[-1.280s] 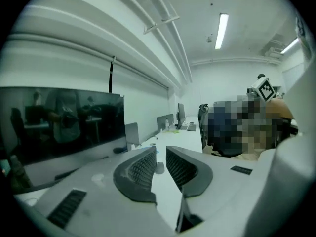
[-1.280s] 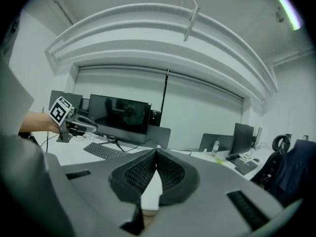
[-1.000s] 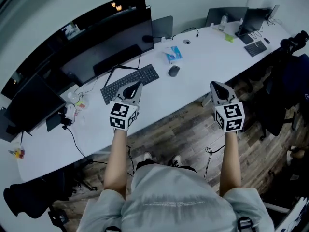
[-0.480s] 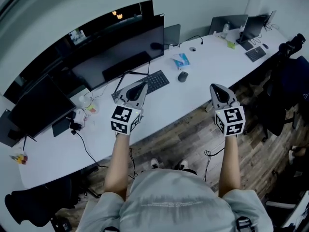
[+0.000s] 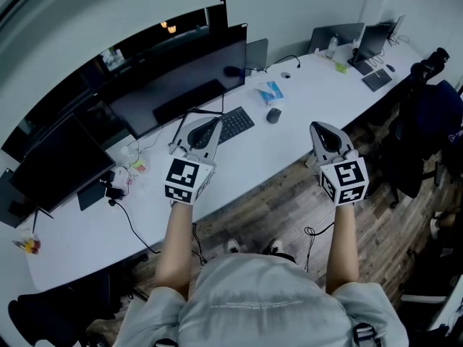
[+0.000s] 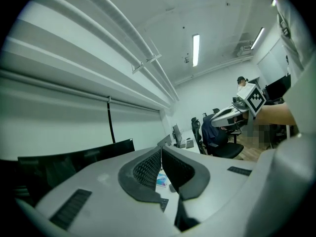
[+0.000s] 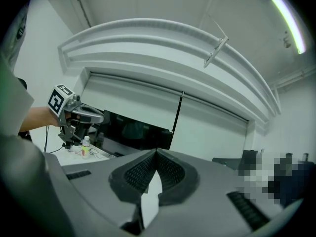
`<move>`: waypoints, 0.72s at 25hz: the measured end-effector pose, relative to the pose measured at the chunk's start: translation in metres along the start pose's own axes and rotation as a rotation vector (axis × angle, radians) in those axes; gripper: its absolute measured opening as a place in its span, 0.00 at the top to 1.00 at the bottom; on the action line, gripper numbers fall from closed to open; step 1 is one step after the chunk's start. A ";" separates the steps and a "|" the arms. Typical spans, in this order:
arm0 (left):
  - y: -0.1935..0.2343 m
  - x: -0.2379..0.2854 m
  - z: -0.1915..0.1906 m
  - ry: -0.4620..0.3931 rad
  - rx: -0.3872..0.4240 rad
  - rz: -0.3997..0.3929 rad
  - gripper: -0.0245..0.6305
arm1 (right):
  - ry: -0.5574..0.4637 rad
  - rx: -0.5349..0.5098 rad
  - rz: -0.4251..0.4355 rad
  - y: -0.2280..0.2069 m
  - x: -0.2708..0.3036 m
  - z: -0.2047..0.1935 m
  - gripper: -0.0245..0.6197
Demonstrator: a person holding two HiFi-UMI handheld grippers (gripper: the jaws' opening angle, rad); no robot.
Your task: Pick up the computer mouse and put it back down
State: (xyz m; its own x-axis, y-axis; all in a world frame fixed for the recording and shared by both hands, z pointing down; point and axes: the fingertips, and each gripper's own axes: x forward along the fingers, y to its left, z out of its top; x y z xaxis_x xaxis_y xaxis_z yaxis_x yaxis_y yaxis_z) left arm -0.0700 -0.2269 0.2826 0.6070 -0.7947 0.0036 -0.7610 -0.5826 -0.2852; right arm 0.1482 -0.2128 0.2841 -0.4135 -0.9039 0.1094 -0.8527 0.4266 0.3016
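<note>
A dark grey computer mouse (image 5: pixel 273 115) lies on the long white desk (image 5: pixel 304 92), right of the black keyboard (image 5: pixel 226 125). My left gripper (image 5: pixel 206 131) is held in the air above the keyboard's near side, left of the mouse, jaws shut with nothing between them. My right gripper (image 5: pixel 320 134) hovers over the desk's front edge, nearer than the mouse and to its right, also shut and empty. In the left gripper view the tips (image 6: pixel 161 149) meet, and the mouse (image 6: pixel 172 187) shows as a small dark shape below them. The right gripper view shows closed tips (image 7: pixel 156 152) too.
Two large dark monitors (image 5: pixel 181 78) stand behind the keyboard. A blue-and-white packet (image 5: pixel 271 92) lies just beyond the mouse. A small bottle and cables (image 5: pixel 136 165) sit at the left. Another workstation (image 5: pixel 376 78) occupies the desk's far right end, with an office chair (image 5: pixel 434 114).
Both grippers stayed shut and level in front of me. The head view shifted, so the desk, keyboard and mouse now sit slightly farther up and right in the picture.
</note>
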 end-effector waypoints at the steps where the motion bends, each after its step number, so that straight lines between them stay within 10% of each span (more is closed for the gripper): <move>1: 0.000 -0.002 0.003 -0.004 0.006 -0.001 0.94 | -0.006 0.000 0.004 0.002 -0.001 0.003 0.96; 18: -0.006 -0.010 0.007 -0.028 0.015 -0.015 0.94 | 0.013 -0.040 0.031 0.019 -0.001 0.008 0.96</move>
State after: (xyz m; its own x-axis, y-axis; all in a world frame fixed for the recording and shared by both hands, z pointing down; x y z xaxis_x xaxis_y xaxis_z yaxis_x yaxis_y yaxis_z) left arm -0.0699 -0.2138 0.2780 0.6249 -0.7805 -0.0185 -0.7483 -0.5919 -0.2996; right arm 0.1298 -0.2035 0.2825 -0.4354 -0.8906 0.1315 -0.8260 0.4533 0.3350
